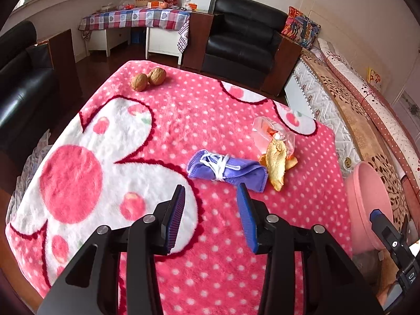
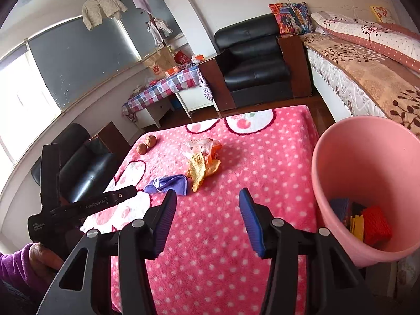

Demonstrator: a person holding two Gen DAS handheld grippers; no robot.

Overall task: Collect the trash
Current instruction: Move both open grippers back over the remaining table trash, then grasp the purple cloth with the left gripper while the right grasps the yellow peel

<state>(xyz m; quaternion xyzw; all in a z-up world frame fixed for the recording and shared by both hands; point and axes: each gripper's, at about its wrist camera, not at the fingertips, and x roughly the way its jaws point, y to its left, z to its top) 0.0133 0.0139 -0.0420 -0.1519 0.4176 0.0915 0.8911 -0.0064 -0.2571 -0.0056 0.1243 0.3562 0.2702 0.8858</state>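
Note:
On the pink dotted blanket [image 1: 183, 110] lie a rolled purple cloth tied with white string [image 1: 225, 170], a yellow peel [image 1: 277, 165] and a clear plastic wrapper [image 1: 273, 134]. They also show in the right wrist view: cloth [image 2: 168, 183], peel [image 2: 200, 170], wrapper [image 2: 199, 145]. My left gripper [image 1: 211, 191] is open and empty, just short of the cloth. My right gripper [image 2: 207, 197] is open and empty, above the blanket, left of the pink bin [image 2: 341, 157]. The bin holds red, yellow and dark scraps [image 2: 367, 225].
Two walnuts [image 1: 148, 78] sit at the blanket's far left corner. The bin [image 1: 367, 197] stands off the table's right edge. A black armchair [image 1: 241, 36], a checkered side table [image 1: 136, 18] and a bed [image 2: 367, 65] lie beyond.

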